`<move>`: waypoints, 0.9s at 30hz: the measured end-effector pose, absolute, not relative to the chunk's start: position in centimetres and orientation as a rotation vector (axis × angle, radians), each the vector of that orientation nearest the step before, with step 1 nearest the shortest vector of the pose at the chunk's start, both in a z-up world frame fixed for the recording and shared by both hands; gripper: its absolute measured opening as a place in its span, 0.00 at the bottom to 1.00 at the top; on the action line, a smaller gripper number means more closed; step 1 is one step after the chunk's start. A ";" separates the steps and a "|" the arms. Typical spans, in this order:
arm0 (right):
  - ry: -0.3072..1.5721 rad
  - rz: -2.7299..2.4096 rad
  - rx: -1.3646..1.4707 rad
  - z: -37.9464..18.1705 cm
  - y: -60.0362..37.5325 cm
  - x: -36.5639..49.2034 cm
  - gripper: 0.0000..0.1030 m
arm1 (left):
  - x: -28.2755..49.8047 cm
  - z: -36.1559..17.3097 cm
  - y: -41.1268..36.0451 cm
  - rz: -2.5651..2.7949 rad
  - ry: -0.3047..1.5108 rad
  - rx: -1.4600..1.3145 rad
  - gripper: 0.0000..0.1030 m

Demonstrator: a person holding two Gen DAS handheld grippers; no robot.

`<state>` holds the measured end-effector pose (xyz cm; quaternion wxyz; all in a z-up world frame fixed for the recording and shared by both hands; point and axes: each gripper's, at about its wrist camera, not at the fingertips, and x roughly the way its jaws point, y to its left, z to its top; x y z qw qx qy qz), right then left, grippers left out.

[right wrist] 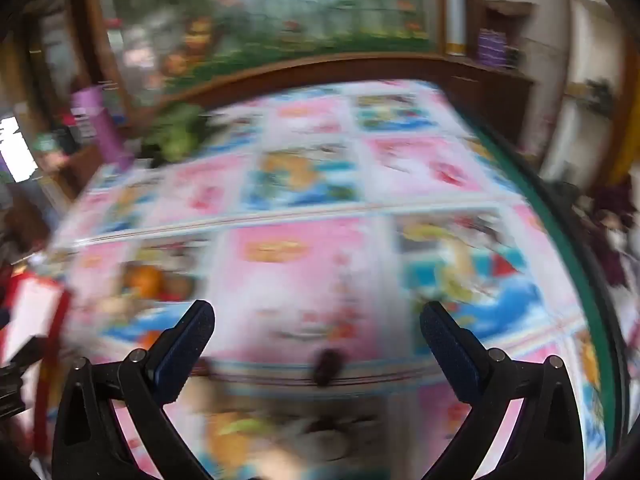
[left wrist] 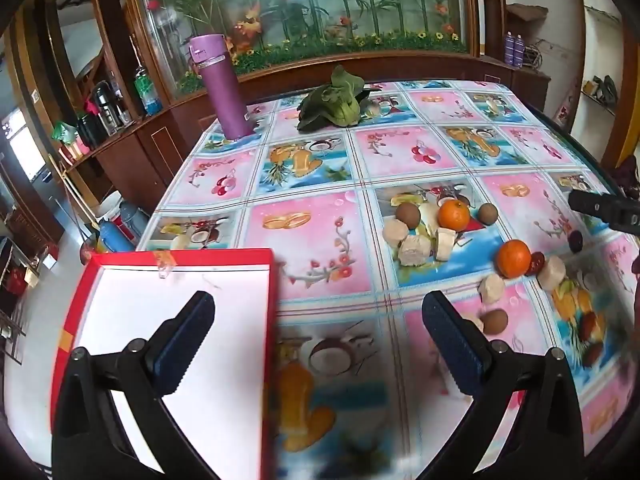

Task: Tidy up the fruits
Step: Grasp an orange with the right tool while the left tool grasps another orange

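Fruit lies scattered on a patterned tablecloth (left wrist: 320, 248): two oranges (left wrist: 453, 214) among brown and pale pieces at two o'clock of the left gripper (left wrist: 318, 312), jaws wide apart, beside a red-rimmed tray (left wrist: 273, 280). The right gripper (right wrist: 317, 322), blurred, hangs empty, jaws apart.

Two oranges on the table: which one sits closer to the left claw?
The orange lying alone beside a red date, lower right. The other orange sits farther back, in the cluster of pale chunks and a brown fruit.
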<state>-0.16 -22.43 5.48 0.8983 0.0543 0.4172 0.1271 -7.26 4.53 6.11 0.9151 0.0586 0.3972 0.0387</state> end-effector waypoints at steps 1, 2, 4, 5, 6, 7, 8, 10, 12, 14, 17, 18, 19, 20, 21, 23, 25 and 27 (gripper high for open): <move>0.872 0.307 0.117 5.7 -21.7 -0.2 0.99 | -7.8 6.8 4.2 0.082 0.796 0.139 1.00; 0.875 0.342 0.110 5.9 -20.8 -0.2 0.99 | -7.7 7.1 4.3 0.082 0.788 0.129 1.00; 0.881 0.385 0.070 5.9 -19.0 -0.2 0.99 | -7.2 7.7 4.5 0.089 0.774 0.125 1.00; 0.887 0.407 0.038 5.7 -17.8 -0.2 0.99 | -6.7 7.8 4.5 0.090 0.770 0.135 1.00; 0.888 0.424 0.018 5.6 -17.1 -0.3 0.98 | -6.2 7.9 4.4 0.096 0.768 0.151 1.00; 0.882 0.443 -0.004 5.5 -16.2 -0.6 0.97 | -5.9 7.9 4.6 0.100 0.788 0.164 1.00; 0.882 0.461 -0.028 5.3 -15.4 -0.7 0.97 | -5.2 8.1 4.7 0.108 0.799 0.181 1.00; 0.888 0.480 -0.069 4.9 -14.5 -0.6 0.89 | -4.8 8.5 5.0 0.106 0.805 0.189 1.00; 0.899 0.489 -0.101 4.2 -13.7 -0.2 0.82 | -4.7 8.9 5.1 0.118 0.790 0.201 1.00; 0.928 0.495 -0.122 3.4 -13.3 0.3 0.71 | -4.4 9.2 5.3 0.100 0.811 0.206 1.00; 0.992 0.517 -0.125 2.0 -13.1 1.0 0.62 | -4.0 9.1 5.2 0.041 0.822 0.177 1.00; 0.992 0.528 -0.108 1.8 -13.4 1.1 0.60 | -3.8 9.1 5.1 0.028 0.826 0.175 1.00; 0.997 0.538 -0.092 1.7 -13.6 1.1 0.57 | -3.6 9.0 5.0 0.017 0.821 0.169 1.00; 1.004 0.552 -0.071 1.6 -13.9 1.2 0.53 | -3.3 9.0 4.7 0.003 0.820 0.177 1.00; 1.014 0.578 -0.047 1.6 -14.1 1.3 0.45 | -3.0 8.9 4.2 -0.023 0.808 0.185 1.00; 1.024 0.615 -0.017 1.4 -14.3 1.3 0.38 | -2.5 8.8 3.3 -0.059 0.797 0.208 1.00; 1.033 0.656 0.005 1.3 -14.6 1.1 0.31 | -1.5 8.6 1.9 -0.115 0.810 0.246 1.00; 1.040 0.675 0.060 1.3 -15.4 1.3 0.31 | -0.6 8.3 0.5 -0.175 0.830 0.279 1.00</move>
